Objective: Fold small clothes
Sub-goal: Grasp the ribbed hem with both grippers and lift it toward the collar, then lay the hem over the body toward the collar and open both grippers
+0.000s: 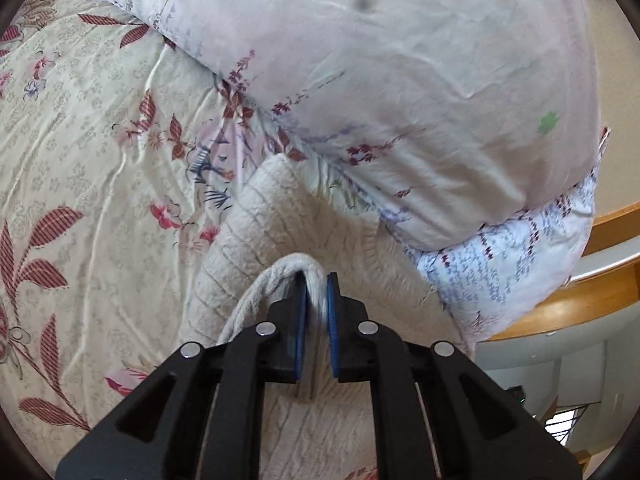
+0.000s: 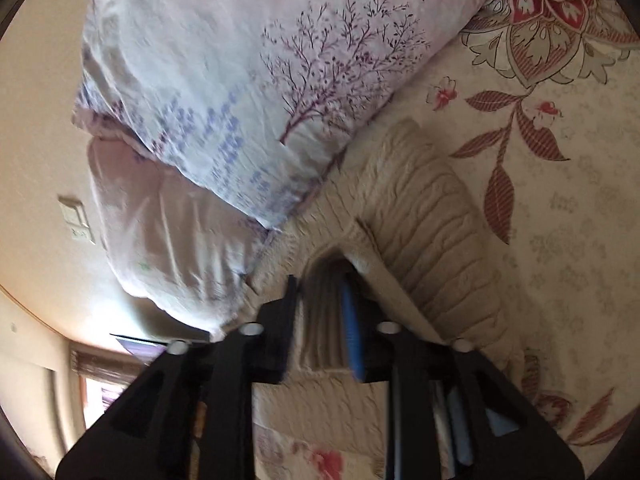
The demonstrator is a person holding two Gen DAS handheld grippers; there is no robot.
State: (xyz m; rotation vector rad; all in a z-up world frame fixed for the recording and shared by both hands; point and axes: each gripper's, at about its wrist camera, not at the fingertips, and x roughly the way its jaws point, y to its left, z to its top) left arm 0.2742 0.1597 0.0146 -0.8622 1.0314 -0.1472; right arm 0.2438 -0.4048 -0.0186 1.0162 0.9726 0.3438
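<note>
A cream cable-knit sweater lies on the floral bedsheet, its far end against the pillows. My left gripper is shut on a bunched fold of the sweater's edge, and the knit shows between the blue pads. In the right wrist view the same sweater stretches away to the upper right. My right gripper stands open over it. A ribbed piece of the knit sits in the gap between the jaws, and neither pad presses on it.
Two stacked pillows in pale lilac floral covers crowd the sweater's far end and also fill the upper left of the right wrist view. A wooden bed rail curves at the right. A wall switch is at the left. The bedsheet spreads to the right.
</note>
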